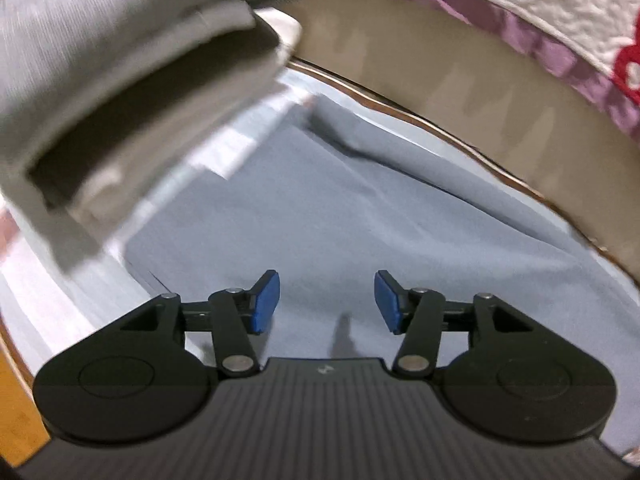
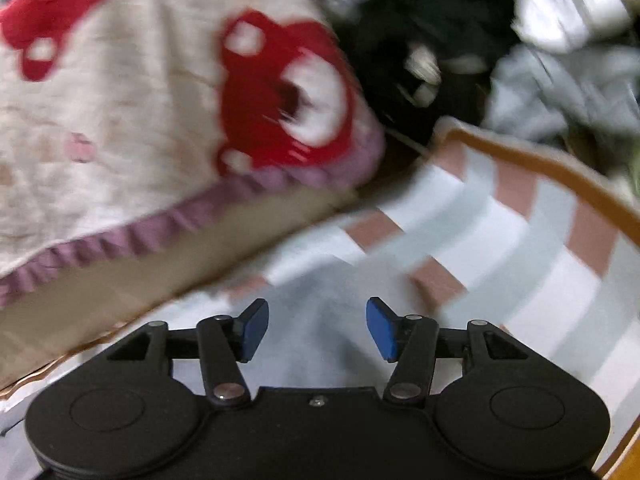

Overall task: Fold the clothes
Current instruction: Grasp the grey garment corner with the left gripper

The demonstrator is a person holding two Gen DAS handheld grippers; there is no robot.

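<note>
Progress: we see a folded grey knit garment (image 1: 120,92) beside a flat pale-blue cloth (image 1: 320,220); an unsorted clothes heap (image 2: 500,40) remains. Both grippers' fingers, left (image 1: 327,302) and right (image 2: 318,328), half-open, empty.

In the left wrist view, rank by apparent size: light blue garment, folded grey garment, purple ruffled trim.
1. Light blue garment, spread flat.
2. Folded grey garment; nearness to the camera may inflate it.
3. Purple ruffled trim, a narrow band.
</note>
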